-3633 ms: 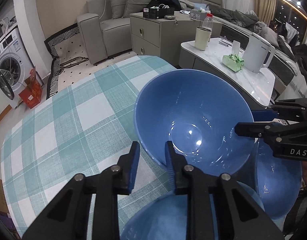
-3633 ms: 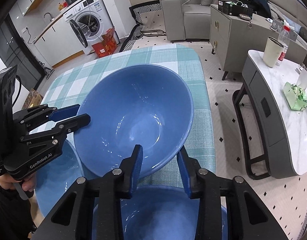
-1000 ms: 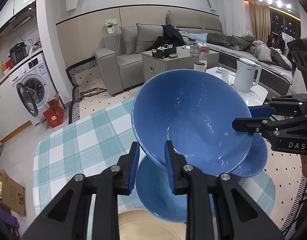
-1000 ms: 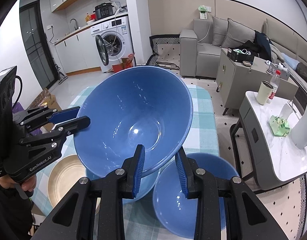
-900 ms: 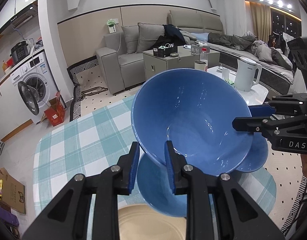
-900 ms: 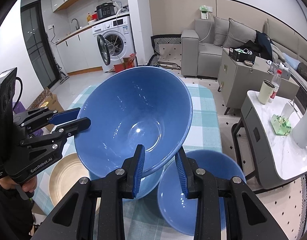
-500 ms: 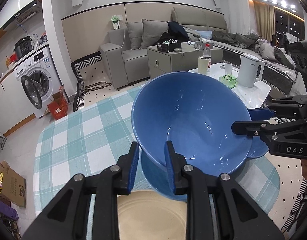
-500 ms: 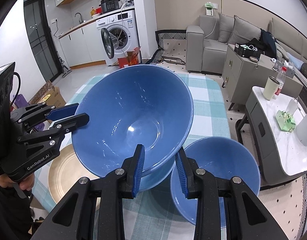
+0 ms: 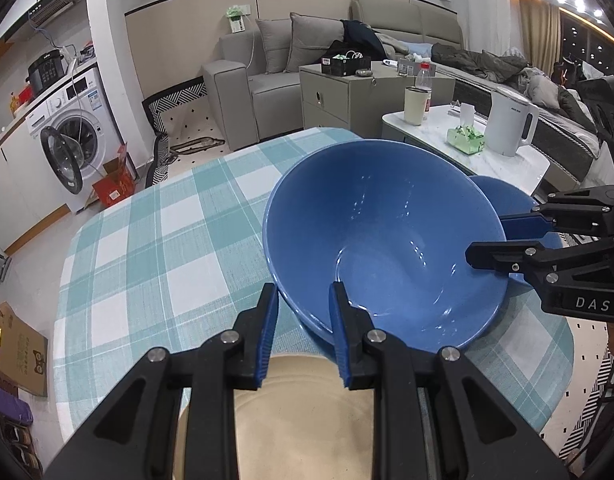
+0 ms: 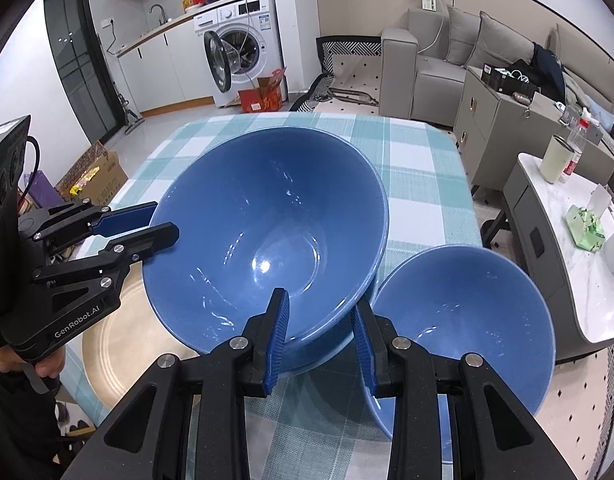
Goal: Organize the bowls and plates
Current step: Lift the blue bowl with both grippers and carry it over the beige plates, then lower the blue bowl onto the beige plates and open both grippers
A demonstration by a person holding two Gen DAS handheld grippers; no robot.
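Observation:
Both grippers hold one large blue bowl by opposite rims. My left gripper is shut on its near rim, and it shows at the left in the right wrist view. My right gripper is shut on the other rim of the bowl, and it shows at the right in the left wrist view. The bowl sits low, nested in a second blue bowl under it. A third blue bowl stands beside them. A beige plate lies on the table, also in the right wrist view.
The table has a teal and white checked cloth. Beyond its right edge stands a white side table with a kettle, a cup and a tissue pack. A sofa, a cabinet and a washing machine are further off.
Both grippers have lowered the large blue bowl from high above the table down into the blue bowl beneath it. Both stay shut on its rim.

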